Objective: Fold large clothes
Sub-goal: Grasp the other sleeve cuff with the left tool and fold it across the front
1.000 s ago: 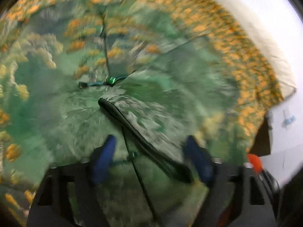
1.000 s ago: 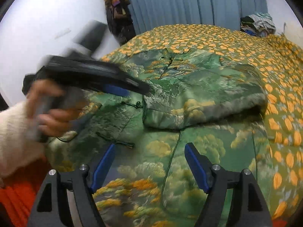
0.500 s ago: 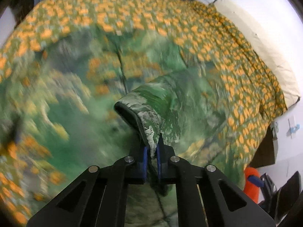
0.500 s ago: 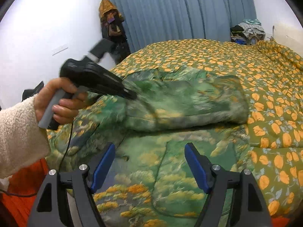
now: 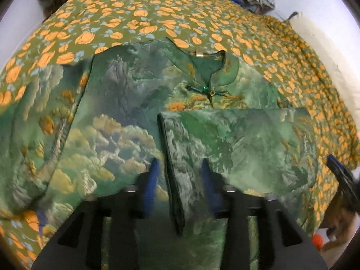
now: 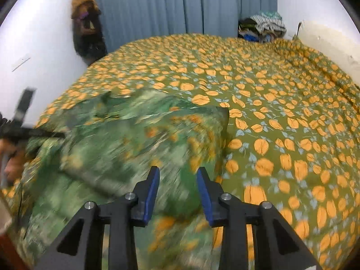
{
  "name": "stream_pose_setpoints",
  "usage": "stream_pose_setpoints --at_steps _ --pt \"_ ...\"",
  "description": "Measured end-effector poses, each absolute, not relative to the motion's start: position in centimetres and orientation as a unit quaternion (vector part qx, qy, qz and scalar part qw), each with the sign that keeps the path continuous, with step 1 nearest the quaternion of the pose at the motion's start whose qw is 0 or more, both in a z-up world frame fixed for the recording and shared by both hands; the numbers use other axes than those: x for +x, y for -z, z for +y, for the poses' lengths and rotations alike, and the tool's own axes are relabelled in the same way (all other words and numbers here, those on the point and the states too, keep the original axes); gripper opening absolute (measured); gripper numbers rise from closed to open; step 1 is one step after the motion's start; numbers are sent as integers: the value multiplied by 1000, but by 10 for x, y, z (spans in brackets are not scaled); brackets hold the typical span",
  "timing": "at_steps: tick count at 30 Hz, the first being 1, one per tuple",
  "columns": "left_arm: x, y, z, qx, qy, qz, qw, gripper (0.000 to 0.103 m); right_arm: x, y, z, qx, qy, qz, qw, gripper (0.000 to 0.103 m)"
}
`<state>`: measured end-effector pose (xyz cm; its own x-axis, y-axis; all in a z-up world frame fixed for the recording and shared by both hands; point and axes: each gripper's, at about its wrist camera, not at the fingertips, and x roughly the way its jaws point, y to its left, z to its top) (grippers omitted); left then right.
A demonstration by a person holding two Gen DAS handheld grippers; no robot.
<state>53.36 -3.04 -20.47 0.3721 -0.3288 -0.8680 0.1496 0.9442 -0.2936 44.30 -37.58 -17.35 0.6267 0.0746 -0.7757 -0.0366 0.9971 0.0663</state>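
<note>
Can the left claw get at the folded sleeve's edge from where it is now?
Probably yes. The left claw is open, its jaws having just opened, and the sleeve edge lies between its fingers with nothing over it.

The green jacket [image 5: 126,112] covered the near part of the bedspread [image 6: 281,103]; the far and right parts lay free. A clothes pile [image 6: 263,28] and curtain [image 6: 180,6] closed the far edge.

Orange-leaf bedspread [image 6: 281,112] covers a bed before blue curtains [image 6: 180,4], white walls [image 6: 40,33]
</note>
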Motion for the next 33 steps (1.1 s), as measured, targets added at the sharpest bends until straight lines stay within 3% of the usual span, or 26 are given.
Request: stream_pose_setpoints --at_steps 3,5,8,14,19,24,26,33 --pt "526 211 -40 -55 152 540 826 56 469 205 -376 32 -34 462 886 35" --pt "524 223 -51 -17 146 548 823 49 477 233 -373 25 -28 492 870 35" --pt "522 242 -61 17 136 552 822 48 480 260 -372 16 -34 506 862 35" --pt "520 250 -66 31 130 536 834 48 497 240 -375 5 -49 531 846 35" --pt "518 254 -60 13 137 527 838 49 535 203 -382 29 -45 472 880 35" --pt "514 255 -58 7 137 519 844 49 574 254 -385 60 -24 517 853 34" --pt "515 255 -58 7 137 519 844 49 572 268 -384 68 -22 524 849 34" --pt "510 255 -58 8 135 512 848 49 510 238 -380 63 -65 515 852 34"
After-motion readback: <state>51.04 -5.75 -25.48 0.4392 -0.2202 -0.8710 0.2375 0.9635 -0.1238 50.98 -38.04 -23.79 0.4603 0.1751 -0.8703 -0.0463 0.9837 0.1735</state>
